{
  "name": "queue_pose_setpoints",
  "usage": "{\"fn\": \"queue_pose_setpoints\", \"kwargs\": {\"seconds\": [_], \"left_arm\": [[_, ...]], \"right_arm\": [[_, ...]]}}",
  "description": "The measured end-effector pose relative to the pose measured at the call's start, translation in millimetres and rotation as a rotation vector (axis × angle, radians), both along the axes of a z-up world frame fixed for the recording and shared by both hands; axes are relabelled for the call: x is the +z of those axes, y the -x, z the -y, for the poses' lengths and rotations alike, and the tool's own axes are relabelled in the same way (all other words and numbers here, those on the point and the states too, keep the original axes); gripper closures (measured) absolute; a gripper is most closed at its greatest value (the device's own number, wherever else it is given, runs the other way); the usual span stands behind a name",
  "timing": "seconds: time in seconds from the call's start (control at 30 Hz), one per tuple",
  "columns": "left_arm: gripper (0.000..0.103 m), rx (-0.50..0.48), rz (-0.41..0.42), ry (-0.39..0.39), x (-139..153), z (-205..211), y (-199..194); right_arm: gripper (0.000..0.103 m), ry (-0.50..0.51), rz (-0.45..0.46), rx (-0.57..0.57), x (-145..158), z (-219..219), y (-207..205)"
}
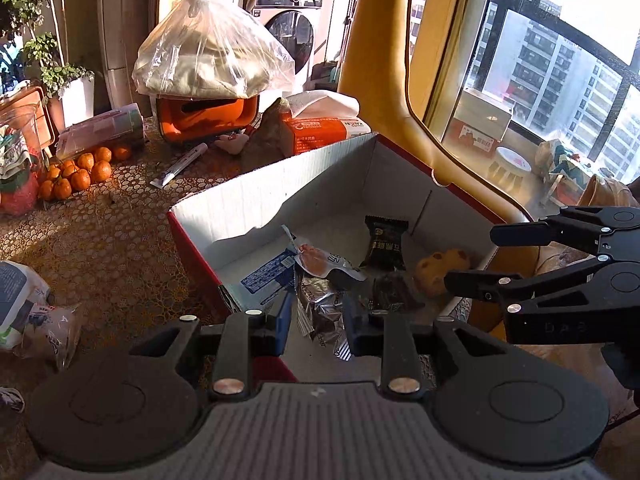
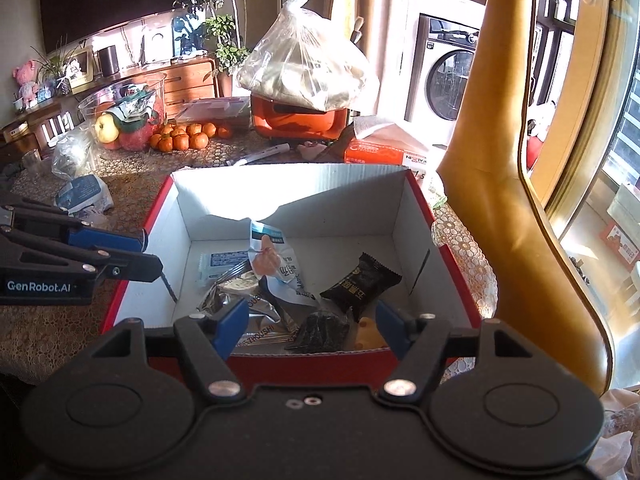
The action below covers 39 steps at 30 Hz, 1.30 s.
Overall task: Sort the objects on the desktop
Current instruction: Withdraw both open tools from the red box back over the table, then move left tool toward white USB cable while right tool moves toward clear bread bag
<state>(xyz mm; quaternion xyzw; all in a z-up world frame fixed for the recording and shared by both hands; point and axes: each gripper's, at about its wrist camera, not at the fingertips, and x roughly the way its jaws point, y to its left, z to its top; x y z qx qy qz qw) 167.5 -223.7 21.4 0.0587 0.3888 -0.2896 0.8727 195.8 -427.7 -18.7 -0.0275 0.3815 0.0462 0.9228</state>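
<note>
A red cardboard box with white inside point(image 1: 304, 184) point(image 2: 416, 216) stands on the lace-covered table. In it lie a silver foil packet point(image 1: 320, 300) point(image 2: 256, 304), a white-blue pouch point(image 1: 320, 260) point(image 2: 272, 256), a black snack packet point(image 1: 384, 240) point(image 2: 360, 284), a dark wrapped piece point(image 2: 320, 332) and a yellow cookie-like item point(image 1: 436, 272). My left gripper point(image 1: 316, 328) is open over the box's near edge, empty. My right gripper point(image 2: 312, 324) is open over the box's near rim, empty; it also shows in the left wrist view point(image 1: 476, 256).
Tangerines point(image 1: 80, 172) point(image 2: 188, 136), a white tube point(image 1: 180, 168), an orange tissue pack point(image 1: 324, 128), an orange case under a plastic bag point(image 1: 208, 60), and bagged items point(image 1: 28, 312) lie on the table. A yellow chair back point(image 2: 500, 160) stands right of the box.
</note>
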Motion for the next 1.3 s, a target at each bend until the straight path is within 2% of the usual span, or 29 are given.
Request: {"fn": "queue_pose_setpoints", "kwargs": {"seconds": [0.33,0.47,0.5,0.57,0.6,0.63,0.77,0.83,1.0,1.13,1.3], "left_arm": [[0.077,0.003,0.044,0.029,13.6,-25.4,34.2],[0.075,0.021,0.071,0.015,13.4,-38.4,47.0],[0.072,0.027,0.079,0.010,13.2,-41.7,50.2],[0.057,0.041,0.096,0.001,12.5,-47.7,55.6],[0.039,0.043,0.102,0.000,12.1,-50.7,58.1],[0.027,0.044,0.107,0.001,11.8,-54.2,60.6],[0.023,0.051,0.119,0.010,10.9,-67.3,69.9],[0.011,0.060,0.127,0.016,10.1,-73.7,73.8],[0.001,0.084,0.139,0.034,8.4,-92.3,82.4],[0.000,0.114,0.154,0.043,8.1,-108.3,87.7],[0.000,0.167,0.191,0.046,9.4,-128.7,93.2]], "right_arm": [[0.033,-0.022,0.044,0.012,10.5,-21.4,17.9],[0.031,-0.023,0.068,0.027,13.9,-35.1,25.6],[0.031,-0.020,0.071,0.032,13.9,-38.8,26.7],[0.031,-0.015,0.078,0.040,13.9,-45.4,29.7],[0.030,-0.016,0.080,0.042,14.4,-48.0,30.6],[0.030,-0.018,0.081,0.043,14.7,-49.9,31.1],[0.024,-0.032,0.098,0.048,18.4,-57.4,37.1],[0.021,-0.034,0.106,0.052,19.9,-61.0,39.7],[0.016,-0.042,0.123,0.054,21.1,-72.3,45.5],[0.004,-0.059,0.166,0.067,22.9,-84.2,52.8],[0.000,-0.085,0.214,0.082,25.8,-100.7,58.2]]}}
